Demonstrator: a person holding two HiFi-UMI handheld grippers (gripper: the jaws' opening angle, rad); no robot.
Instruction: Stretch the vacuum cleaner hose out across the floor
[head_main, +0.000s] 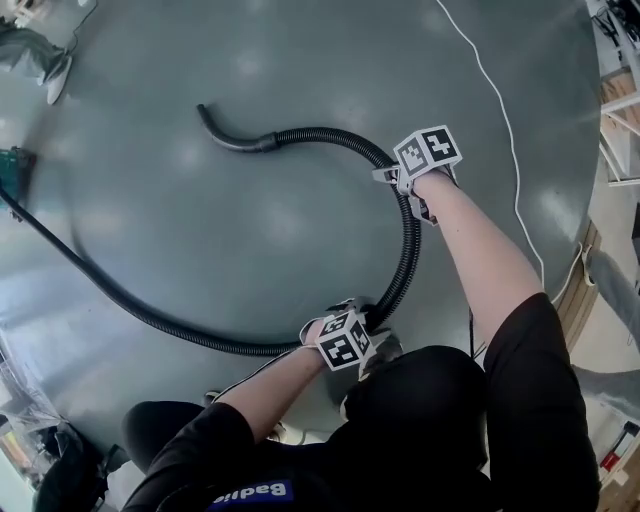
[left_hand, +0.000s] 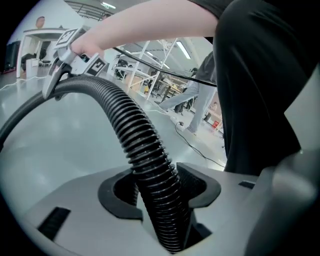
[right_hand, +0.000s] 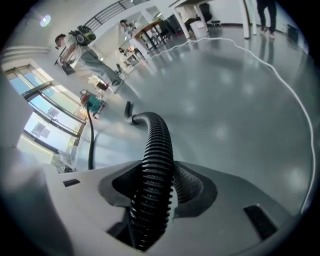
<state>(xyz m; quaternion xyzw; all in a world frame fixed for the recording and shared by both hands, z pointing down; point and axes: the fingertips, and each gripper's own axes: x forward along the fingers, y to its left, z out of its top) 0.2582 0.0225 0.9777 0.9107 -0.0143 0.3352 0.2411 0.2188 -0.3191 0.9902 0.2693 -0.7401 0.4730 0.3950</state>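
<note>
The black ribbed vacuum hose (head_main: 408, 255) lies in a wide loop on the grey floor, and its smooth nozzle end (head_main: 215, 126) rests at the far left of the loop. My left gripper (head_main: 374, 316) is at the near bend of the hose, close to my knees. In the left gripper view the hose (left_hand: 134, 129) runs between the jaws (left_hand: 160, 189) and fills the gap between the pads. My right gripper (head_main: 393, 178) is on the hose further along, at the top of the curve. There too the hose (right_hand: 158, 145) sits between the pads (right_hand: 154, 189), and the nozzle (right_hand: 129, 108) lies beyond.
The hose leads back left to a green vacuum unit (head_main: 12, 166) at the floor's edge. A thin white cable (head_main: 502, 115) snakes across the floor on the right. Shelving (head_main: 620, 110) stands at the far right. A person (right_hand: 82, 47) stands in the background.
</note>
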